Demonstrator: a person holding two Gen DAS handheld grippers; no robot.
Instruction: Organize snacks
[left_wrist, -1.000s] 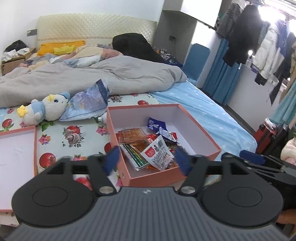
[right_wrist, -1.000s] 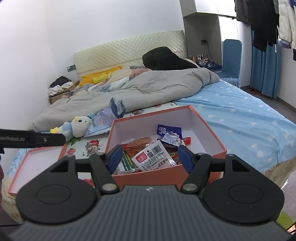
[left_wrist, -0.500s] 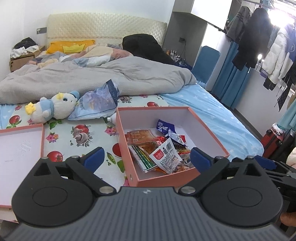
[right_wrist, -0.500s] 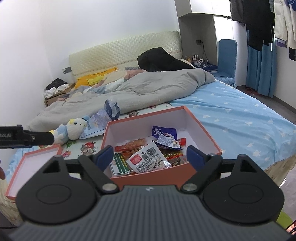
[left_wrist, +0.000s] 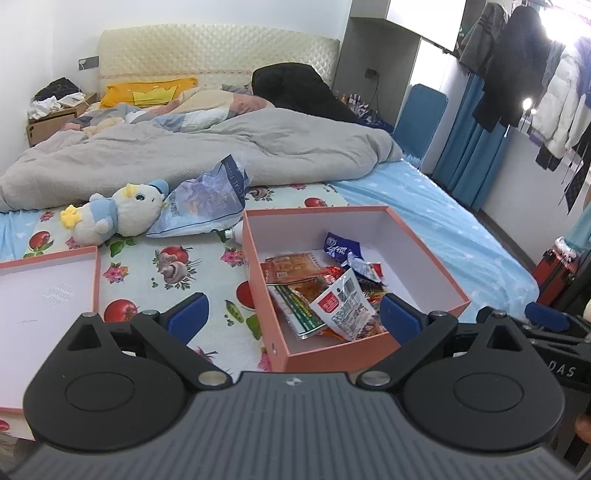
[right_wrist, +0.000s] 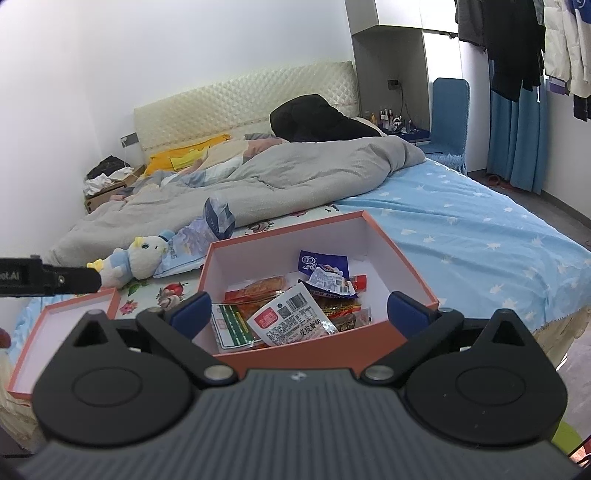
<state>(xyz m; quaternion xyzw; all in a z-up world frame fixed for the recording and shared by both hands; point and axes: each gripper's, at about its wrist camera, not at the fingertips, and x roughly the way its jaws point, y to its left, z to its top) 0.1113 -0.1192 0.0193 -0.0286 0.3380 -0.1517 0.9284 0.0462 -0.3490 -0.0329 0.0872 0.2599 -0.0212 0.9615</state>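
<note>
On the far left of the bed lies the flat orange cardboard lid (left_wrist: 96, 277), white inside, with nothing in it. Next comes a fluffy white and blue toy duck (left_wrist: 118, 216), touching a big crinkly blue bag (left_wrist: 207, 201).

Then comes the left gripper (left_wrist: 291, 319). Its blue fingers (left_wrist: 184, 317) are wide apart and hold nothing. Right in front of it sits the open orange cardboard box (left_wrist: 332, 356). The shiny snack packets (left_wrist: 321, 288) are piled in the near half of the box. The far half is bare.

The right gripper (right_wrist: 299, 314) is also near the box, fingers spread and holding nothing.

I think most snacks are already in. The lid is still off, and the blue bag may still need putting away.
</note>
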